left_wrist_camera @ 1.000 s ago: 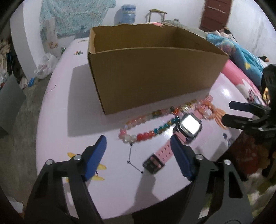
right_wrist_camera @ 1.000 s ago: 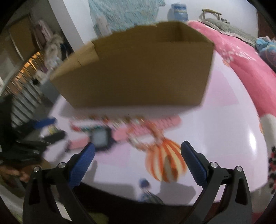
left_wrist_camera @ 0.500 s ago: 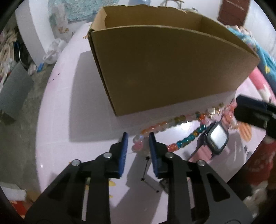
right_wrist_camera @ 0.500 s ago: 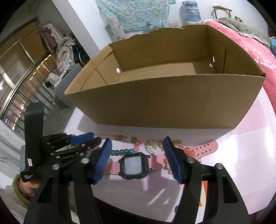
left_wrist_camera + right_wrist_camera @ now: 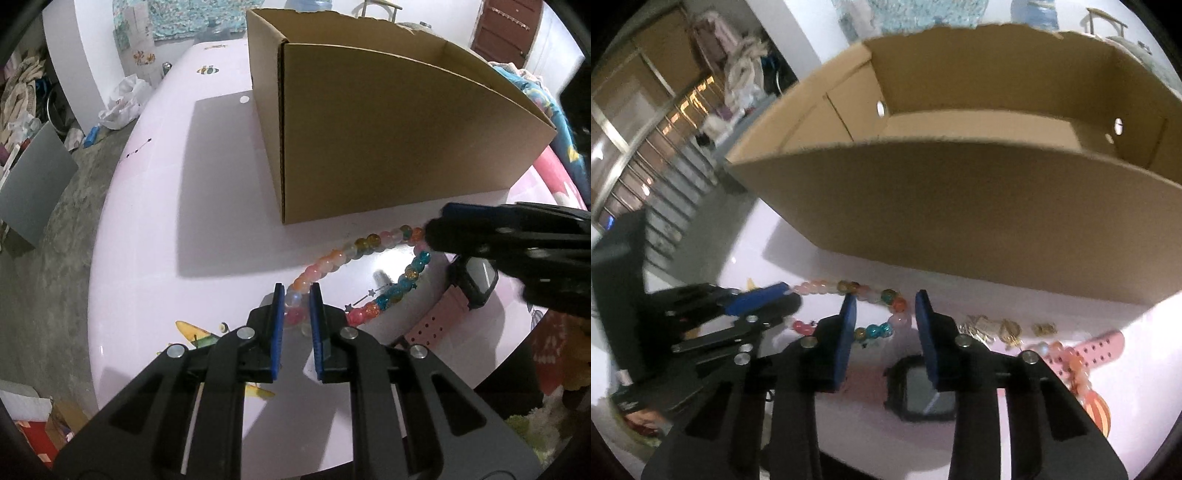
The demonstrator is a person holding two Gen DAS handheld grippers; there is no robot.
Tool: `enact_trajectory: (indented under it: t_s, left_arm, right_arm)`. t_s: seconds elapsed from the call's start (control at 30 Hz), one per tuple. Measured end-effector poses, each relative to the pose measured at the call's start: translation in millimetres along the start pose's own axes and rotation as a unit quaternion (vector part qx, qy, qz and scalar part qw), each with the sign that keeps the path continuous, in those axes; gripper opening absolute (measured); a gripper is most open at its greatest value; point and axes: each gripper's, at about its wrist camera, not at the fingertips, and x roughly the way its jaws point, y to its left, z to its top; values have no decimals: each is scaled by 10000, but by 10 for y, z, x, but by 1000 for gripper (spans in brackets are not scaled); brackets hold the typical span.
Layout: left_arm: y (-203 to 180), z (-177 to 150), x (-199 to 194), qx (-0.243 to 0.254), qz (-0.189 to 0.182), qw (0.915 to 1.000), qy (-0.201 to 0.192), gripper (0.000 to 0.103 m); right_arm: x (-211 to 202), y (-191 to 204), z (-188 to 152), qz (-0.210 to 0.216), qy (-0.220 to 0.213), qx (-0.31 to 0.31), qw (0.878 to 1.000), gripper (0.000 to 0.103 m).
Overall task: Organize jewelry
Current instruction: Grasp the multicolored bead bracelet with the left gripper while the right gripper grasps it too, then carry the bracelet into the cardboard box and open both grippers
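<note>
Between the left gripper's (image 5: 297,295) blue fingers (image 5: 277,314) sits the near end of the bead necklace (image 5: 369,243), and those fingers are closing on it, the pads almost touching the pale beads; whether they press yet cannot be told. The right gripper (image 5: 885,317) stands over the far bend of the same necklace (image 5: 875,330), its fingers (image 5: 925,332) also closing with 2 or 3 beads between them but with clear gaps on both sides. Just behind the right fingers lies the watch (image 5: 923,387) on its pink strap, and to their right a small heap of gold pieces (image 5: 993,328). Ahead of both pairs of fingers stands the cardboard box (image 5: 960,206), open and seemingly with nothing in it. The sorting looks barely begun: every piece lies on the table (image 5: 155,221), and lifting the necklace appears to be step 1.
</note>
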Motion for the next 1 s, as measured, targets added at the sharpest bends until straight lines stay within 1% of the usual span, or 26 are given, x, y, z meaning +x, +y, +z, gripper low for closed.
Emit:
enact_trajectory:
  t_s: [0.1,0.2,0.27,0.3,0.33,0.43,0.57,0.7,0.8,0.9,1.0]
  left_arm:
    - [8,-21,2,12,26,10000,-43,13]
    - [-35,-70,-12,44,75,9999,-104,12]
    - [-94,-93,-35,100,144,9997,-160,12]
    - [-119,-102,-32,141,192,9995,-193,12]
    - [-140,-117,-33,180,228,9993,-233,9]
    - [-148,-108,-99,108,101,9995,-280,9]
    - [-197,-107,-282,96,64,9988,-475,8]
    - [-268,-115,-566,143,-9,9972,-727,8]
    - [-320,-101,-852,169,-95,9950,-979,8]
    - [-352,50,-1207,205,-266,9912,-1280,8]
    - [-421,236,-1544,360,-444,9845,-1659,8]
  right_arm:
    - [134,63,12,-156,205,-196,9995,24]
    - [186,147,10,-408,207,-443,9980,19]
    - [205,169,17,-511,199,-505,9972,10]
    - [218,158,23,-488,196,-491,9974,10]
    - [210,151,21,-461,191,-459,9977,10]
    - [167,130,9,-369,143,-360,9986,10]
    - [63,144,7,-329,-21,-359,9988,10]
    - [-192,211,3,-255,-253,-415,9985,10]
    - [-504,229,-23,-183,-482,-481,9975,10]
    - [-854,325,4,-51,-797,-578,9951,10]
    - [-1190,408,166,62,-1174,-746,9903,10]
